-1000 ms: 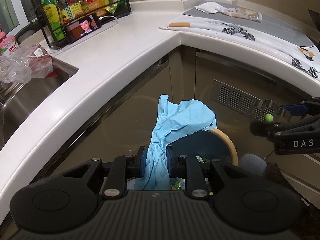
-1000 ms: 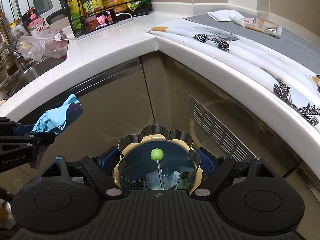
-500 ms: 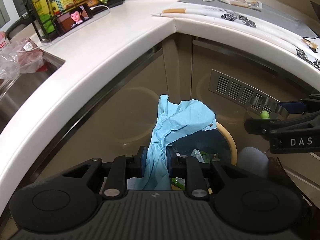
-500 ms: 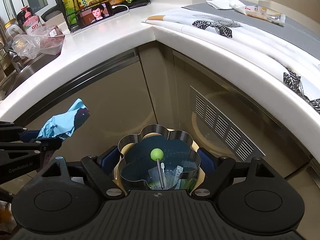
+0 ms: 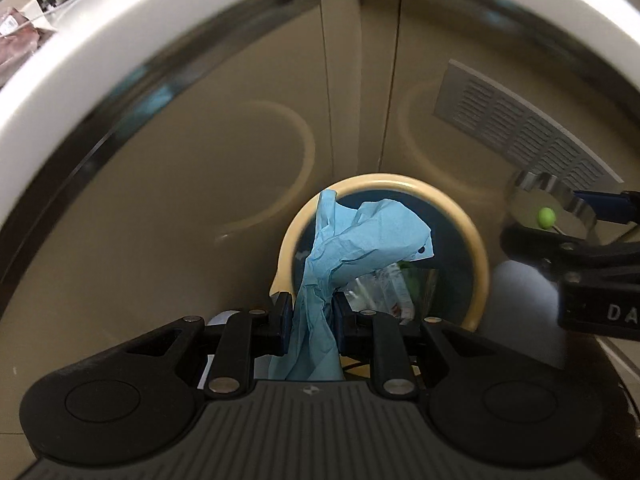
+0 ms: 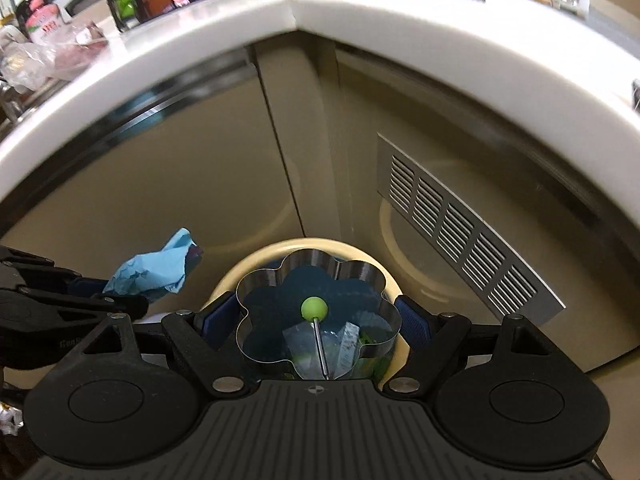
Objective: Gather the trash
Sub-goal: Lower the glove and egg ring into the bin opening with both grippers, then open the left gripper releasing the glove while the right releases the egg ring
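The left tool [image 5: 308, 320] was clamped on a crumpled blue tissue [image 5: 352, 240], pinched low so that most of the paper flopped free above the pads. It hung over the near-left part of the bin [image 5: 478, 256], a round bin with a cream rim and a dark liner, standing on the floor against the cabinet corner under the counter [image 5: 80, 60]. The right tool [image 6: 320, 320] was closed across a wide flower-shaped metal ring [image 6: 312, 268] with a green-tipped pin [image 6: 314, 308] inside it, and held it over the same bin, to the right of the tissue.

The chief risk was a miss. The tissue sat close to the near-left rim, so, let go there, it could drape over the edge or slide to the floor. Light paper also tends to cling to a pad, and might stay stuck when the tool parted. The two tools were near each other over one opening and could knock together. The ring might not be trash at all, though blur makes that hard to judge; dropped, it would land among the wrappers [image 5: 384, 292] already inside.
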Available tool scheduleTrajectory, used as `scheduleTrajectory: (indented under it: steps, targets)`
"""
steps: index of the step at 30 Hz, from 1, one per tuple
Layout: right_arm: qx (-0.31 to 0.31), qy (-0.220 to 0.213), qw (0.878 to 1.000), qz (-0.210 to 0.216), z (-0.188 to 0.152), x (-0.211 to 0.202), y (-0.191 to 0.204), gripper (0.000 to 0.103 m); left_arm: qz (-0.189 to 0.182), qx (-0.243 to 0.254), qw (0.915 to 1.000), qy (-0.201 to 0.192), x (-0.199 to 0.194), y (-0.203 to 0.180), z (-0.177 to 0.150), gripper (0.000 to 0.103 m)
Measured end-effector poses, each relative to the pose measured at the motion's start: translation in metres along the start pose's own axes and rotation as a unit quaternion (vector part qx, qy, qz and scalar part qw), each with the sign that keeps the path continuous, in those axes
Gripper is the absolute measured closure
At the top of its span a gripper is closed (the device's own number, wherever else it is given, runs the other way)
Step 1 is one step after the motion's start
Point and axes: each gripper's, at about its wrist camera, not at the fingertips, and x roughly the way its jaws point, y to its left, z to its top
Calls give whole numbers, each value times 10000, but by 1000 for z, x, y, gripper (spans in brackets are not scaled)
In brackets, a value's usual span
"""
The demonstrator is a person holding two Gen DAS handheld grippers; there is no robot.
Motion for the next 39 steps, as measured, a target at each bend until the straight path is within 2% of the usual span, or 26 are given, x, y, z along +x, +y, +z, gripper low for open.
scheduleTrajectory:
  steps: [11,28,33,34,35,36,37,38,39]
  targets:
    - [-152,389,9989,-232,0,51,-8,17,-8,55,9994,339,46,-7,12,80]
    - [-478,745,9957,-281,6,108,-2,17,-129,52,9949,999,102,-4,23,79]
    - [-543,828,9948,-245,9,116,2,17,-94,59,9946,1034,112,-6,28,77]
    - [-556,842,9946,-227,9,117,2,17,-89,65,9948,1010,112,-7,29,69]
    - [-565,842,9946,-218,9,118,1,15,-79,79,9949,1004,113,-8,29,53]
    - [-575,820,9946,-276,10,119,1,15,-41,108,9949,998,113,-9,29,43]
    - [-582,785,9945,-367,10,119,0,14,10,142,9952,970,114,-8,28,25]
    - [-556,759,9946,-438,10,118,-2,12,50,159,9957,906,113,-7,27,14]
    - [-499,746,9949,-459,11,117,-6,8,33,173,9964,828,112,-5,27,11]
